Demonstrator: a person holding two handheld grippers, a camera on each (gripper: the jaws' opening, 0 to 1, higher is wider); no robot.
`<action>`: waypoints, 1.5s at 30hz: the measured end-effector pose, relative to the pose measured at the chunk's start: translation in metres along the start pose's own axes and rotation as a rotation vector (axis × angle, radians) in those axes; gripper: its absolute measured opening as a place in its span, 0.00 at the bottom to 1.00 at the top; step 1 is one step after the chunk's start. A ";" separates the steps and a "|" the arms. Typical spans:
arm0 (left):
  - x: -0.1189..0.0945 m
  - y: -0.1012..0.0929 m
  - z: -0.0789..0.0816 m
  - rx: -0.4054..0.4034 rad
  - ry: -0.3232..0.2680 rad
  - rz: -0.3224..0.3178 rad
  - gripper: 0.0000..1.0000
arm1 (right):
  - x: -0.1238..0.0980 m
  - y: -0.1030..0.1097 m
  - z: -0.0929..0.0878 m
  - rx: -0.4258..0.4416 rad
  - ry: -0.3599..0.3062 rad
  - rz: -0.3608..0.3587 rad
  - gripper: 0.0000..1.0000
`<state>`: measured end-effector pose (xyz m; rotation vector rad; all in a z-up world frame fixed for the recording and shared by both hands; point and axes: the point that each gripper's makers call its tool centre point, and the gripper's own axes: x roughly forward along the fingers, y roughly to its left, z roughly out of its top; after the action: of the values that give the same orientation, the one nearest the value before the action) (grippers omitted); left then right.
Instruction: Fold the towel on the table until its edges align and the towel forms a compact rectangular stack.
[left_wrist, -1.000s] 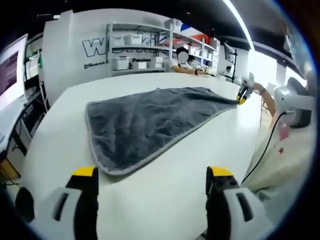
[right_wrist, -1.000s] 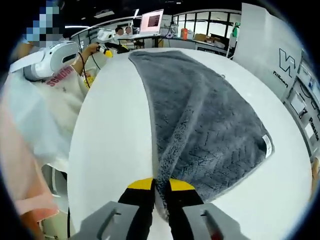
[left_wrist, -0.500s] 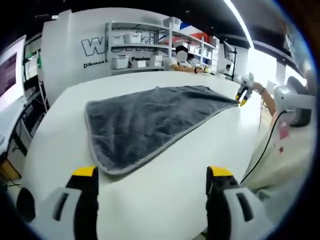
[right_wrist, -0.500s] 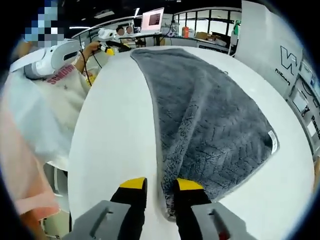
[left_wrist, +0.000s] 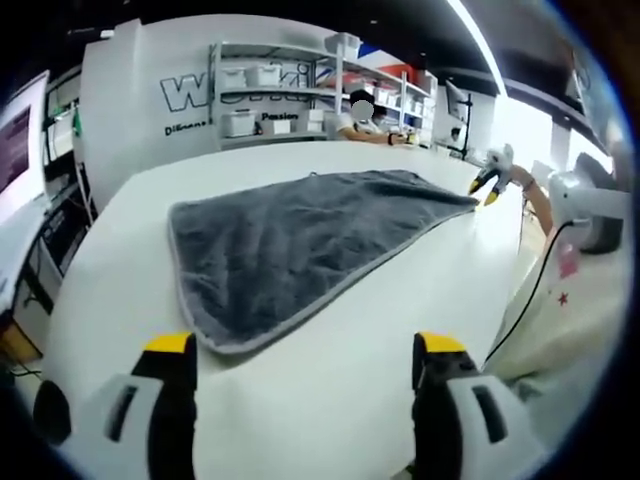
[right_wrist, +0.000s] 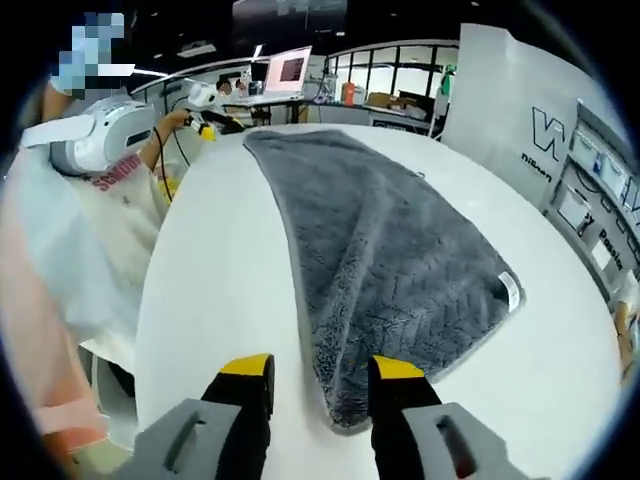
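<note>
In the left gripper view, a grey towel (left_wrist: 300, 245) lay flat on the white table (left_wrist: 330, 400), folded into a long shape with 1 rounded corner near the camera and its far end tapering toward the right. The left gripper (left_wrist: 305, 355) hung over bare table short of that near corner, its 2 yellow-tipped jaws spread wide, touching nothing. At the far right the right gripper (left_wrist: 490, 187) sat just past the towel's far tip, raised off the table, in the person's hand. Part of the person's light shirt (left_wrist: 560, 300) showed at the right edge. Behind the table stood a white wall panel with lettering (left_wrist: 180, 95) and metal shelving with boxes (left_wrist: 270, 100).

In the right gripper view, the same towel ran away from the camera down the table (right_wrist: 220, 300), its near corner lying between and just beyond the jaws. The right gripper (right_wrist: 315, 368) was released, jaws apart, the towel not pinched. A white label (right_wrist: 510, 290) sat on the towel's right corner. The left gripper (right_wrist: 207, 128) showed at the far end, beside the towel's distant edge. A laptop screen (right_wrist: 288, 70) stood beyond it.
</note>
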<state>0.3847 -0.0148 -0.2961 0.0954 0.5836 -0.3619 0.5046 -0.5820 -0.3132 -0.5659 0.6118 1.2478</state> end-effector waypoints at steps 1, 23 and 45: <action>0.001 0.000 0.000 -0.001 0.000 -0.001 0.94 | -0.002 -0.001 0.001 0.008 -0.013 -0.007 0.44; 0.012 -0.002 0.006 0.009 0.025 -0.024 0.93 | -0.026 -0.018 0.006 0.116 -0.179 -0.134 0.74; 0.023 0.003 0.006 0.002 0.041 -0.034 0.92 | -0.043 -0.023 0.002 0.205 -0.292 -0.217 0.99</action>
<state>0.4069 -0.0208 -0.3042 0.0949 0.6264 -0.3939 0.5188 -0.6158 -0.2803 -0.2637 0.4135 1.0238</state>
